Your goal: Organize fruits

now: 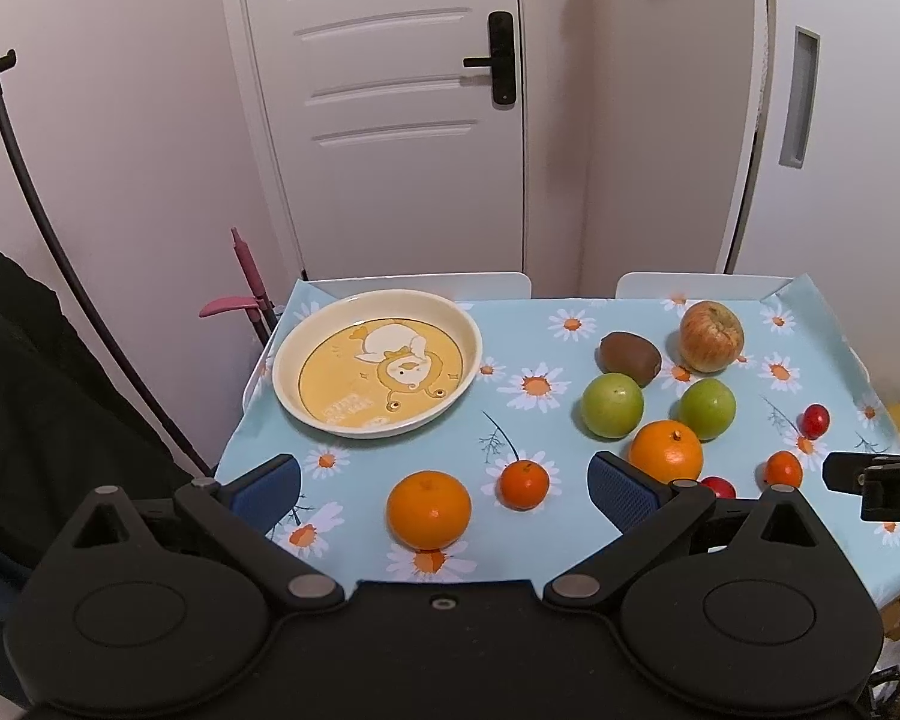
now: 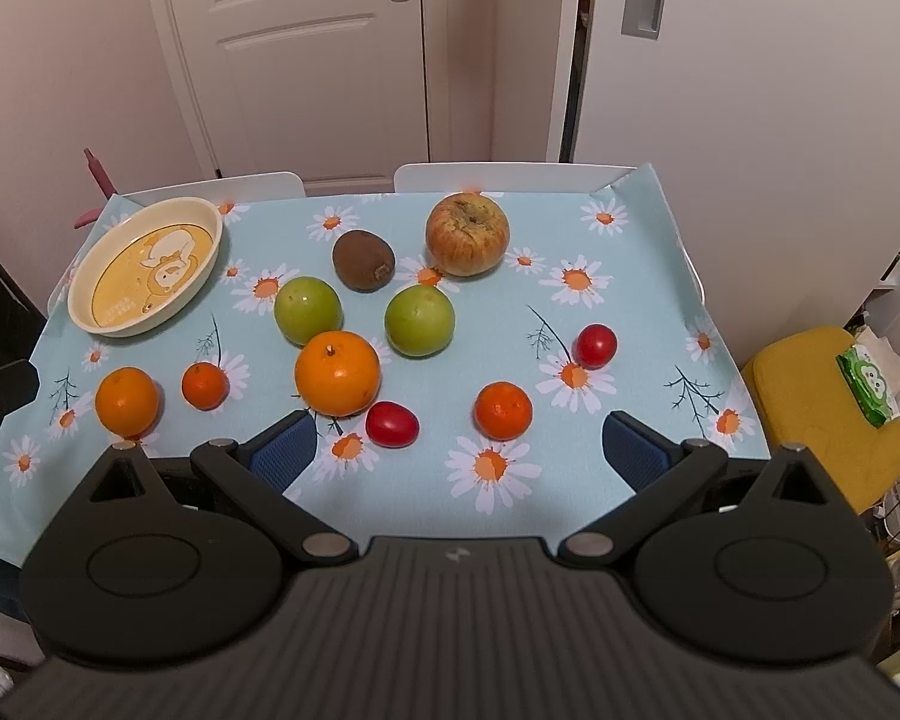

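Observation:
Loose fruit lies on a daisy-print tablecloth. An empty cream plate [image 1: 377, 363] [image 2: 144, 265] with a duck picture sits at the far left. My left gripper [image 1: 444, 489] is open, with an orange [image 1: 429, 509] between its blue fingers and a small tangerine [image 1: 523, 483] just beyond. My right gripper [image 2: 459, 450] is open above the near edge; a red cherry tomato [image 2: 392, 423] and a tangerine [image 2: 503, 410] lie just ahead. Further back lie a large orange [image 2: 337, 372], two green apples [image 2: 307, 309] [image 2: 419, 320], a kiwi [image 2: 363, 260] and a red-yellow apple [image 2: 467, 233].
Another cherry tomato [image 2: 595, 346] lies to the right. Two white chair backs [image 2: 510, 177] stand behind the table, before a white door [image 1: 390, 108]. A yellow cushioned stool [image 2: 822, 414] with a green packet stands right of the table. Dark fabric [image 1: 42, 408] hangs at left.

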The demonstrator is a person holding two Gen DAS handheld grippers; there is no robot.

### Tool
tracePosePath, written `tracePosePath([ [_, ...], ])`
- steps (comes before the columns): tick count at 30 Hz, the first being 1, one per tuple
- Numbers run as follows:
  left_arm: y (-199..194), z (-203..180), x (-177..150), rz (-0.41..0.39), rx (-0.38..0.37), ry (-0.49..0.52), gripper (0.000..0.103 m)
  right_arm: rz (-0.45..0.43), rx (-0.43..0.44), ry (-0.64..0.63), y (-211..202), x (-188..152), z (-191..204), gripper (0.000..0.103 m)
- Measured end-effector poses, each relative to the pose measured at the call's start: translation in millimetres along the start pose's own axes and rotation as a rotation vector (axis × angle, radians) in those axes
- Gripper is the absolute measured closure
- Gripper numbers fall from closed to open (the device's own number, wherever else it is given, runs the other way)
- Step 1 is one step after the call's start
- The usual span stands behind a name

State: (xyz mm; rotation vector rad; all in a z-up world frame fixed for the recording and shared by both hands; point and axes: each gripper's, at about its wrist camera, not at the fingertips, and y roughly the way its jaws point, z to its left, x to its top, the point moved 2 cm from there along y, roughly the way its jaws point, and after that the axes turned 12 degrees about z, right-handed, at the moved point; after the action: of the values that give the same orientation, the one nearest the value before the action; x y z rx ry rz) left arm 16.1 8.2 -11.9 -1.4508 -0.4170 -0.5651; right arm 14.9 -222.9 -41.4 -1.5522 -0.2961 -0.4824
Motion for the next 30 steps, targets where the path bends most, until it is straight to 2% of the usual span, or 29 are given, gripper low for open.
tracePosePath([
  [7, 0.5, 1.7, -0.5, 0.004, -0.014, -0.022, 0.000, 0.000, 0.001, 0.001, -1.6, 0.8, -1.3, 0.000],
  [17, -3.7, 1.3, -0.4, -0.032, 0.025, -0.025, 0.000, -0.001, 0.001, 0.004, -1.1, -0.1, 0.5, 0.000],
  [22, -2.8, 3.4, -0.3, -0.025, -0.009, -0.040, 0.000, -0.001, 0.001, 0.006, -1.0, 0.1, 0.9, 0.000],
  [30, -2.4, 1.5, -0.4, -0.016, -0.002, -0.034, 0.000, -0.002, 0.001, 0.005, -0.9, -0.1, 0.4, 0.000],
])
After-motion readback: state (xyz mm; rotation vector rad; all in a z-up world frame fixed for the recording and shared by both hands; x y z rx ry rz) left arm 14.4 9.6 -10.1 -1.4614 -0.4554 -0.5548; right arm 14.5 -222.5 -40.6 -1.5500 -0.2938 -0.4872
